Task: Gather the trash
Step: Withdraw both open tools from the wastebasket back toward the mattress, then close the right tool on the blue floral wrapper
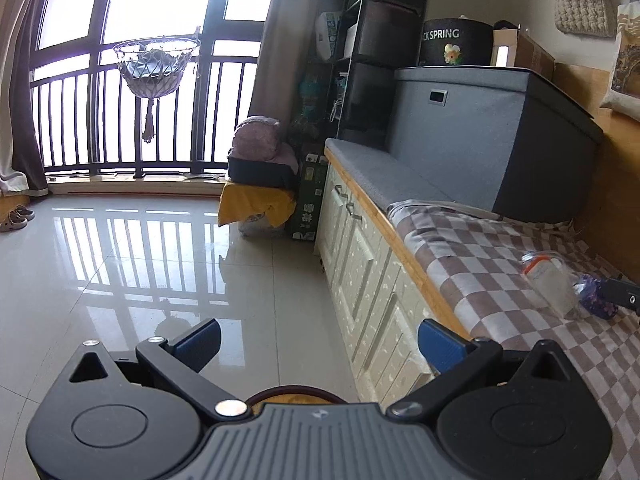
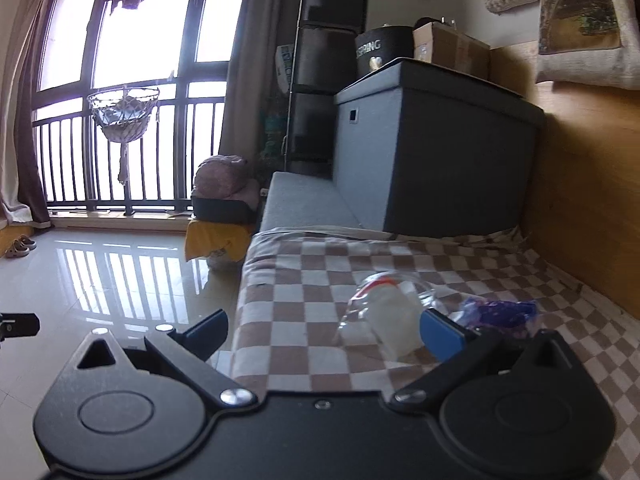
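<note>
Left gripper (image 1: pixel 318 344): hovering wide open beside the brown-and-white checkered cloth (image 1: pixel 500 248).
Right gripper (image 2: pixel 324 336): spreading wide before the clear crumpled plastic bottle (image 2: pixel 390 312).
Purple crinkled wrapper (image 2: pixel 498 314): lying just beside that bottle.

Left gripper (image 1: pixel 319 341) and right gripper (image 2: pixel 324 334): fingers wide apart, nothing held

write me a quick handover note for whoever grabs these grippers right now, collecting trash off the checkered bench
Left gripper: open, empty, out over the floor beside the bench.
Right gripper: open, empty, low over the checkered cloth, its right finger close to the trash.
Trash: clear plastic bag with a white wad inside and a purple wrapper right of it, both lying on the cloth.
Done: nothing picked up.
Left: grab both pieces. No bin is in view.
</note>
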Motion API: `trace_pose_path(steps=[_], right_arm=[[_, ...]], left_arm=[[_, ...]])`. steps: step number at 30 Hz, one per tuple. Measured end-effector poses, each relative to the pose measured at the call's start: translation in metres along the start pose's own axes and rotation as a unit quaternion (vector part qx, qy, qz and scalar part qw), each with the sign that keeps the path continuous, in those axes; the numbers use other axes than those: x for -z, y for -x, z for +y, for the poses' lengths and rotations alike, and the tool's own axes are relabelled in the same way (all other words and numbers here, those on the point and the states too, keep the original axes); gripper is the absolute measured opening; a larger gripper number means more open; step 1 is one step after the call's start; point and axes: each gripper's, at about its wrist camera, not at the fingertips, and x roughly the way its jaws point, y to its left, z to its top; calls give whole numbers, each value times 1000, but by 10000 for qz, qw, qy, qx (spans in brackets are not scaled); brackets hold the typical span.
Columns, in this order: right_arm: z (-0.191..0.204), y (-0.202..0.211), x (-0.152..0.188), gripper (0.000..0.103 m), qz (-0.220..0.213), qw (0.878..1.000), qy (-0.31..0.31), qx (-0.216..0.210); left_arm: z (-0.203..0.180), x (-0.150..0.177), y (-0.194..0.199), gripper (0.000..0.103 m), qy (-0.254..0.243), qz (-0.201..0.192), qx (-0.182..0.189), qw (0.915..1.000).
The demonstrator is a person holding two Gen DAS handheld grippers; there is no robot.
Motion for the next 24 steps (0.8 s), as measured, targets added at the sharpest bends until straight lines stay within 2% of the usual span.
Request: trace_pose_path(steps=[10,13,17,20,24], right_arm=[[-70,5,6,103,-287,9980,-157,540],[-93,-4,13,103,-269,9956,-449,777],[-126,-21,23,103,-321,9867,-1147,1103],[-149,-40,28,103,-285,9782,-1618,1268],[-174,-72,26,103,-258,9693,-1895,1542]], left_arm=[[-81,-5,1,103,-259,-419,502,9975],[-104,-5,-7,103,-359,-478,733,9955],[-135,-5,-20,103,-580,-530,1019,9917],[-157,-9,-41,103,-740,-490,1267,9880],[-189,-15,-74,103,-892,-382,1664,9813]])
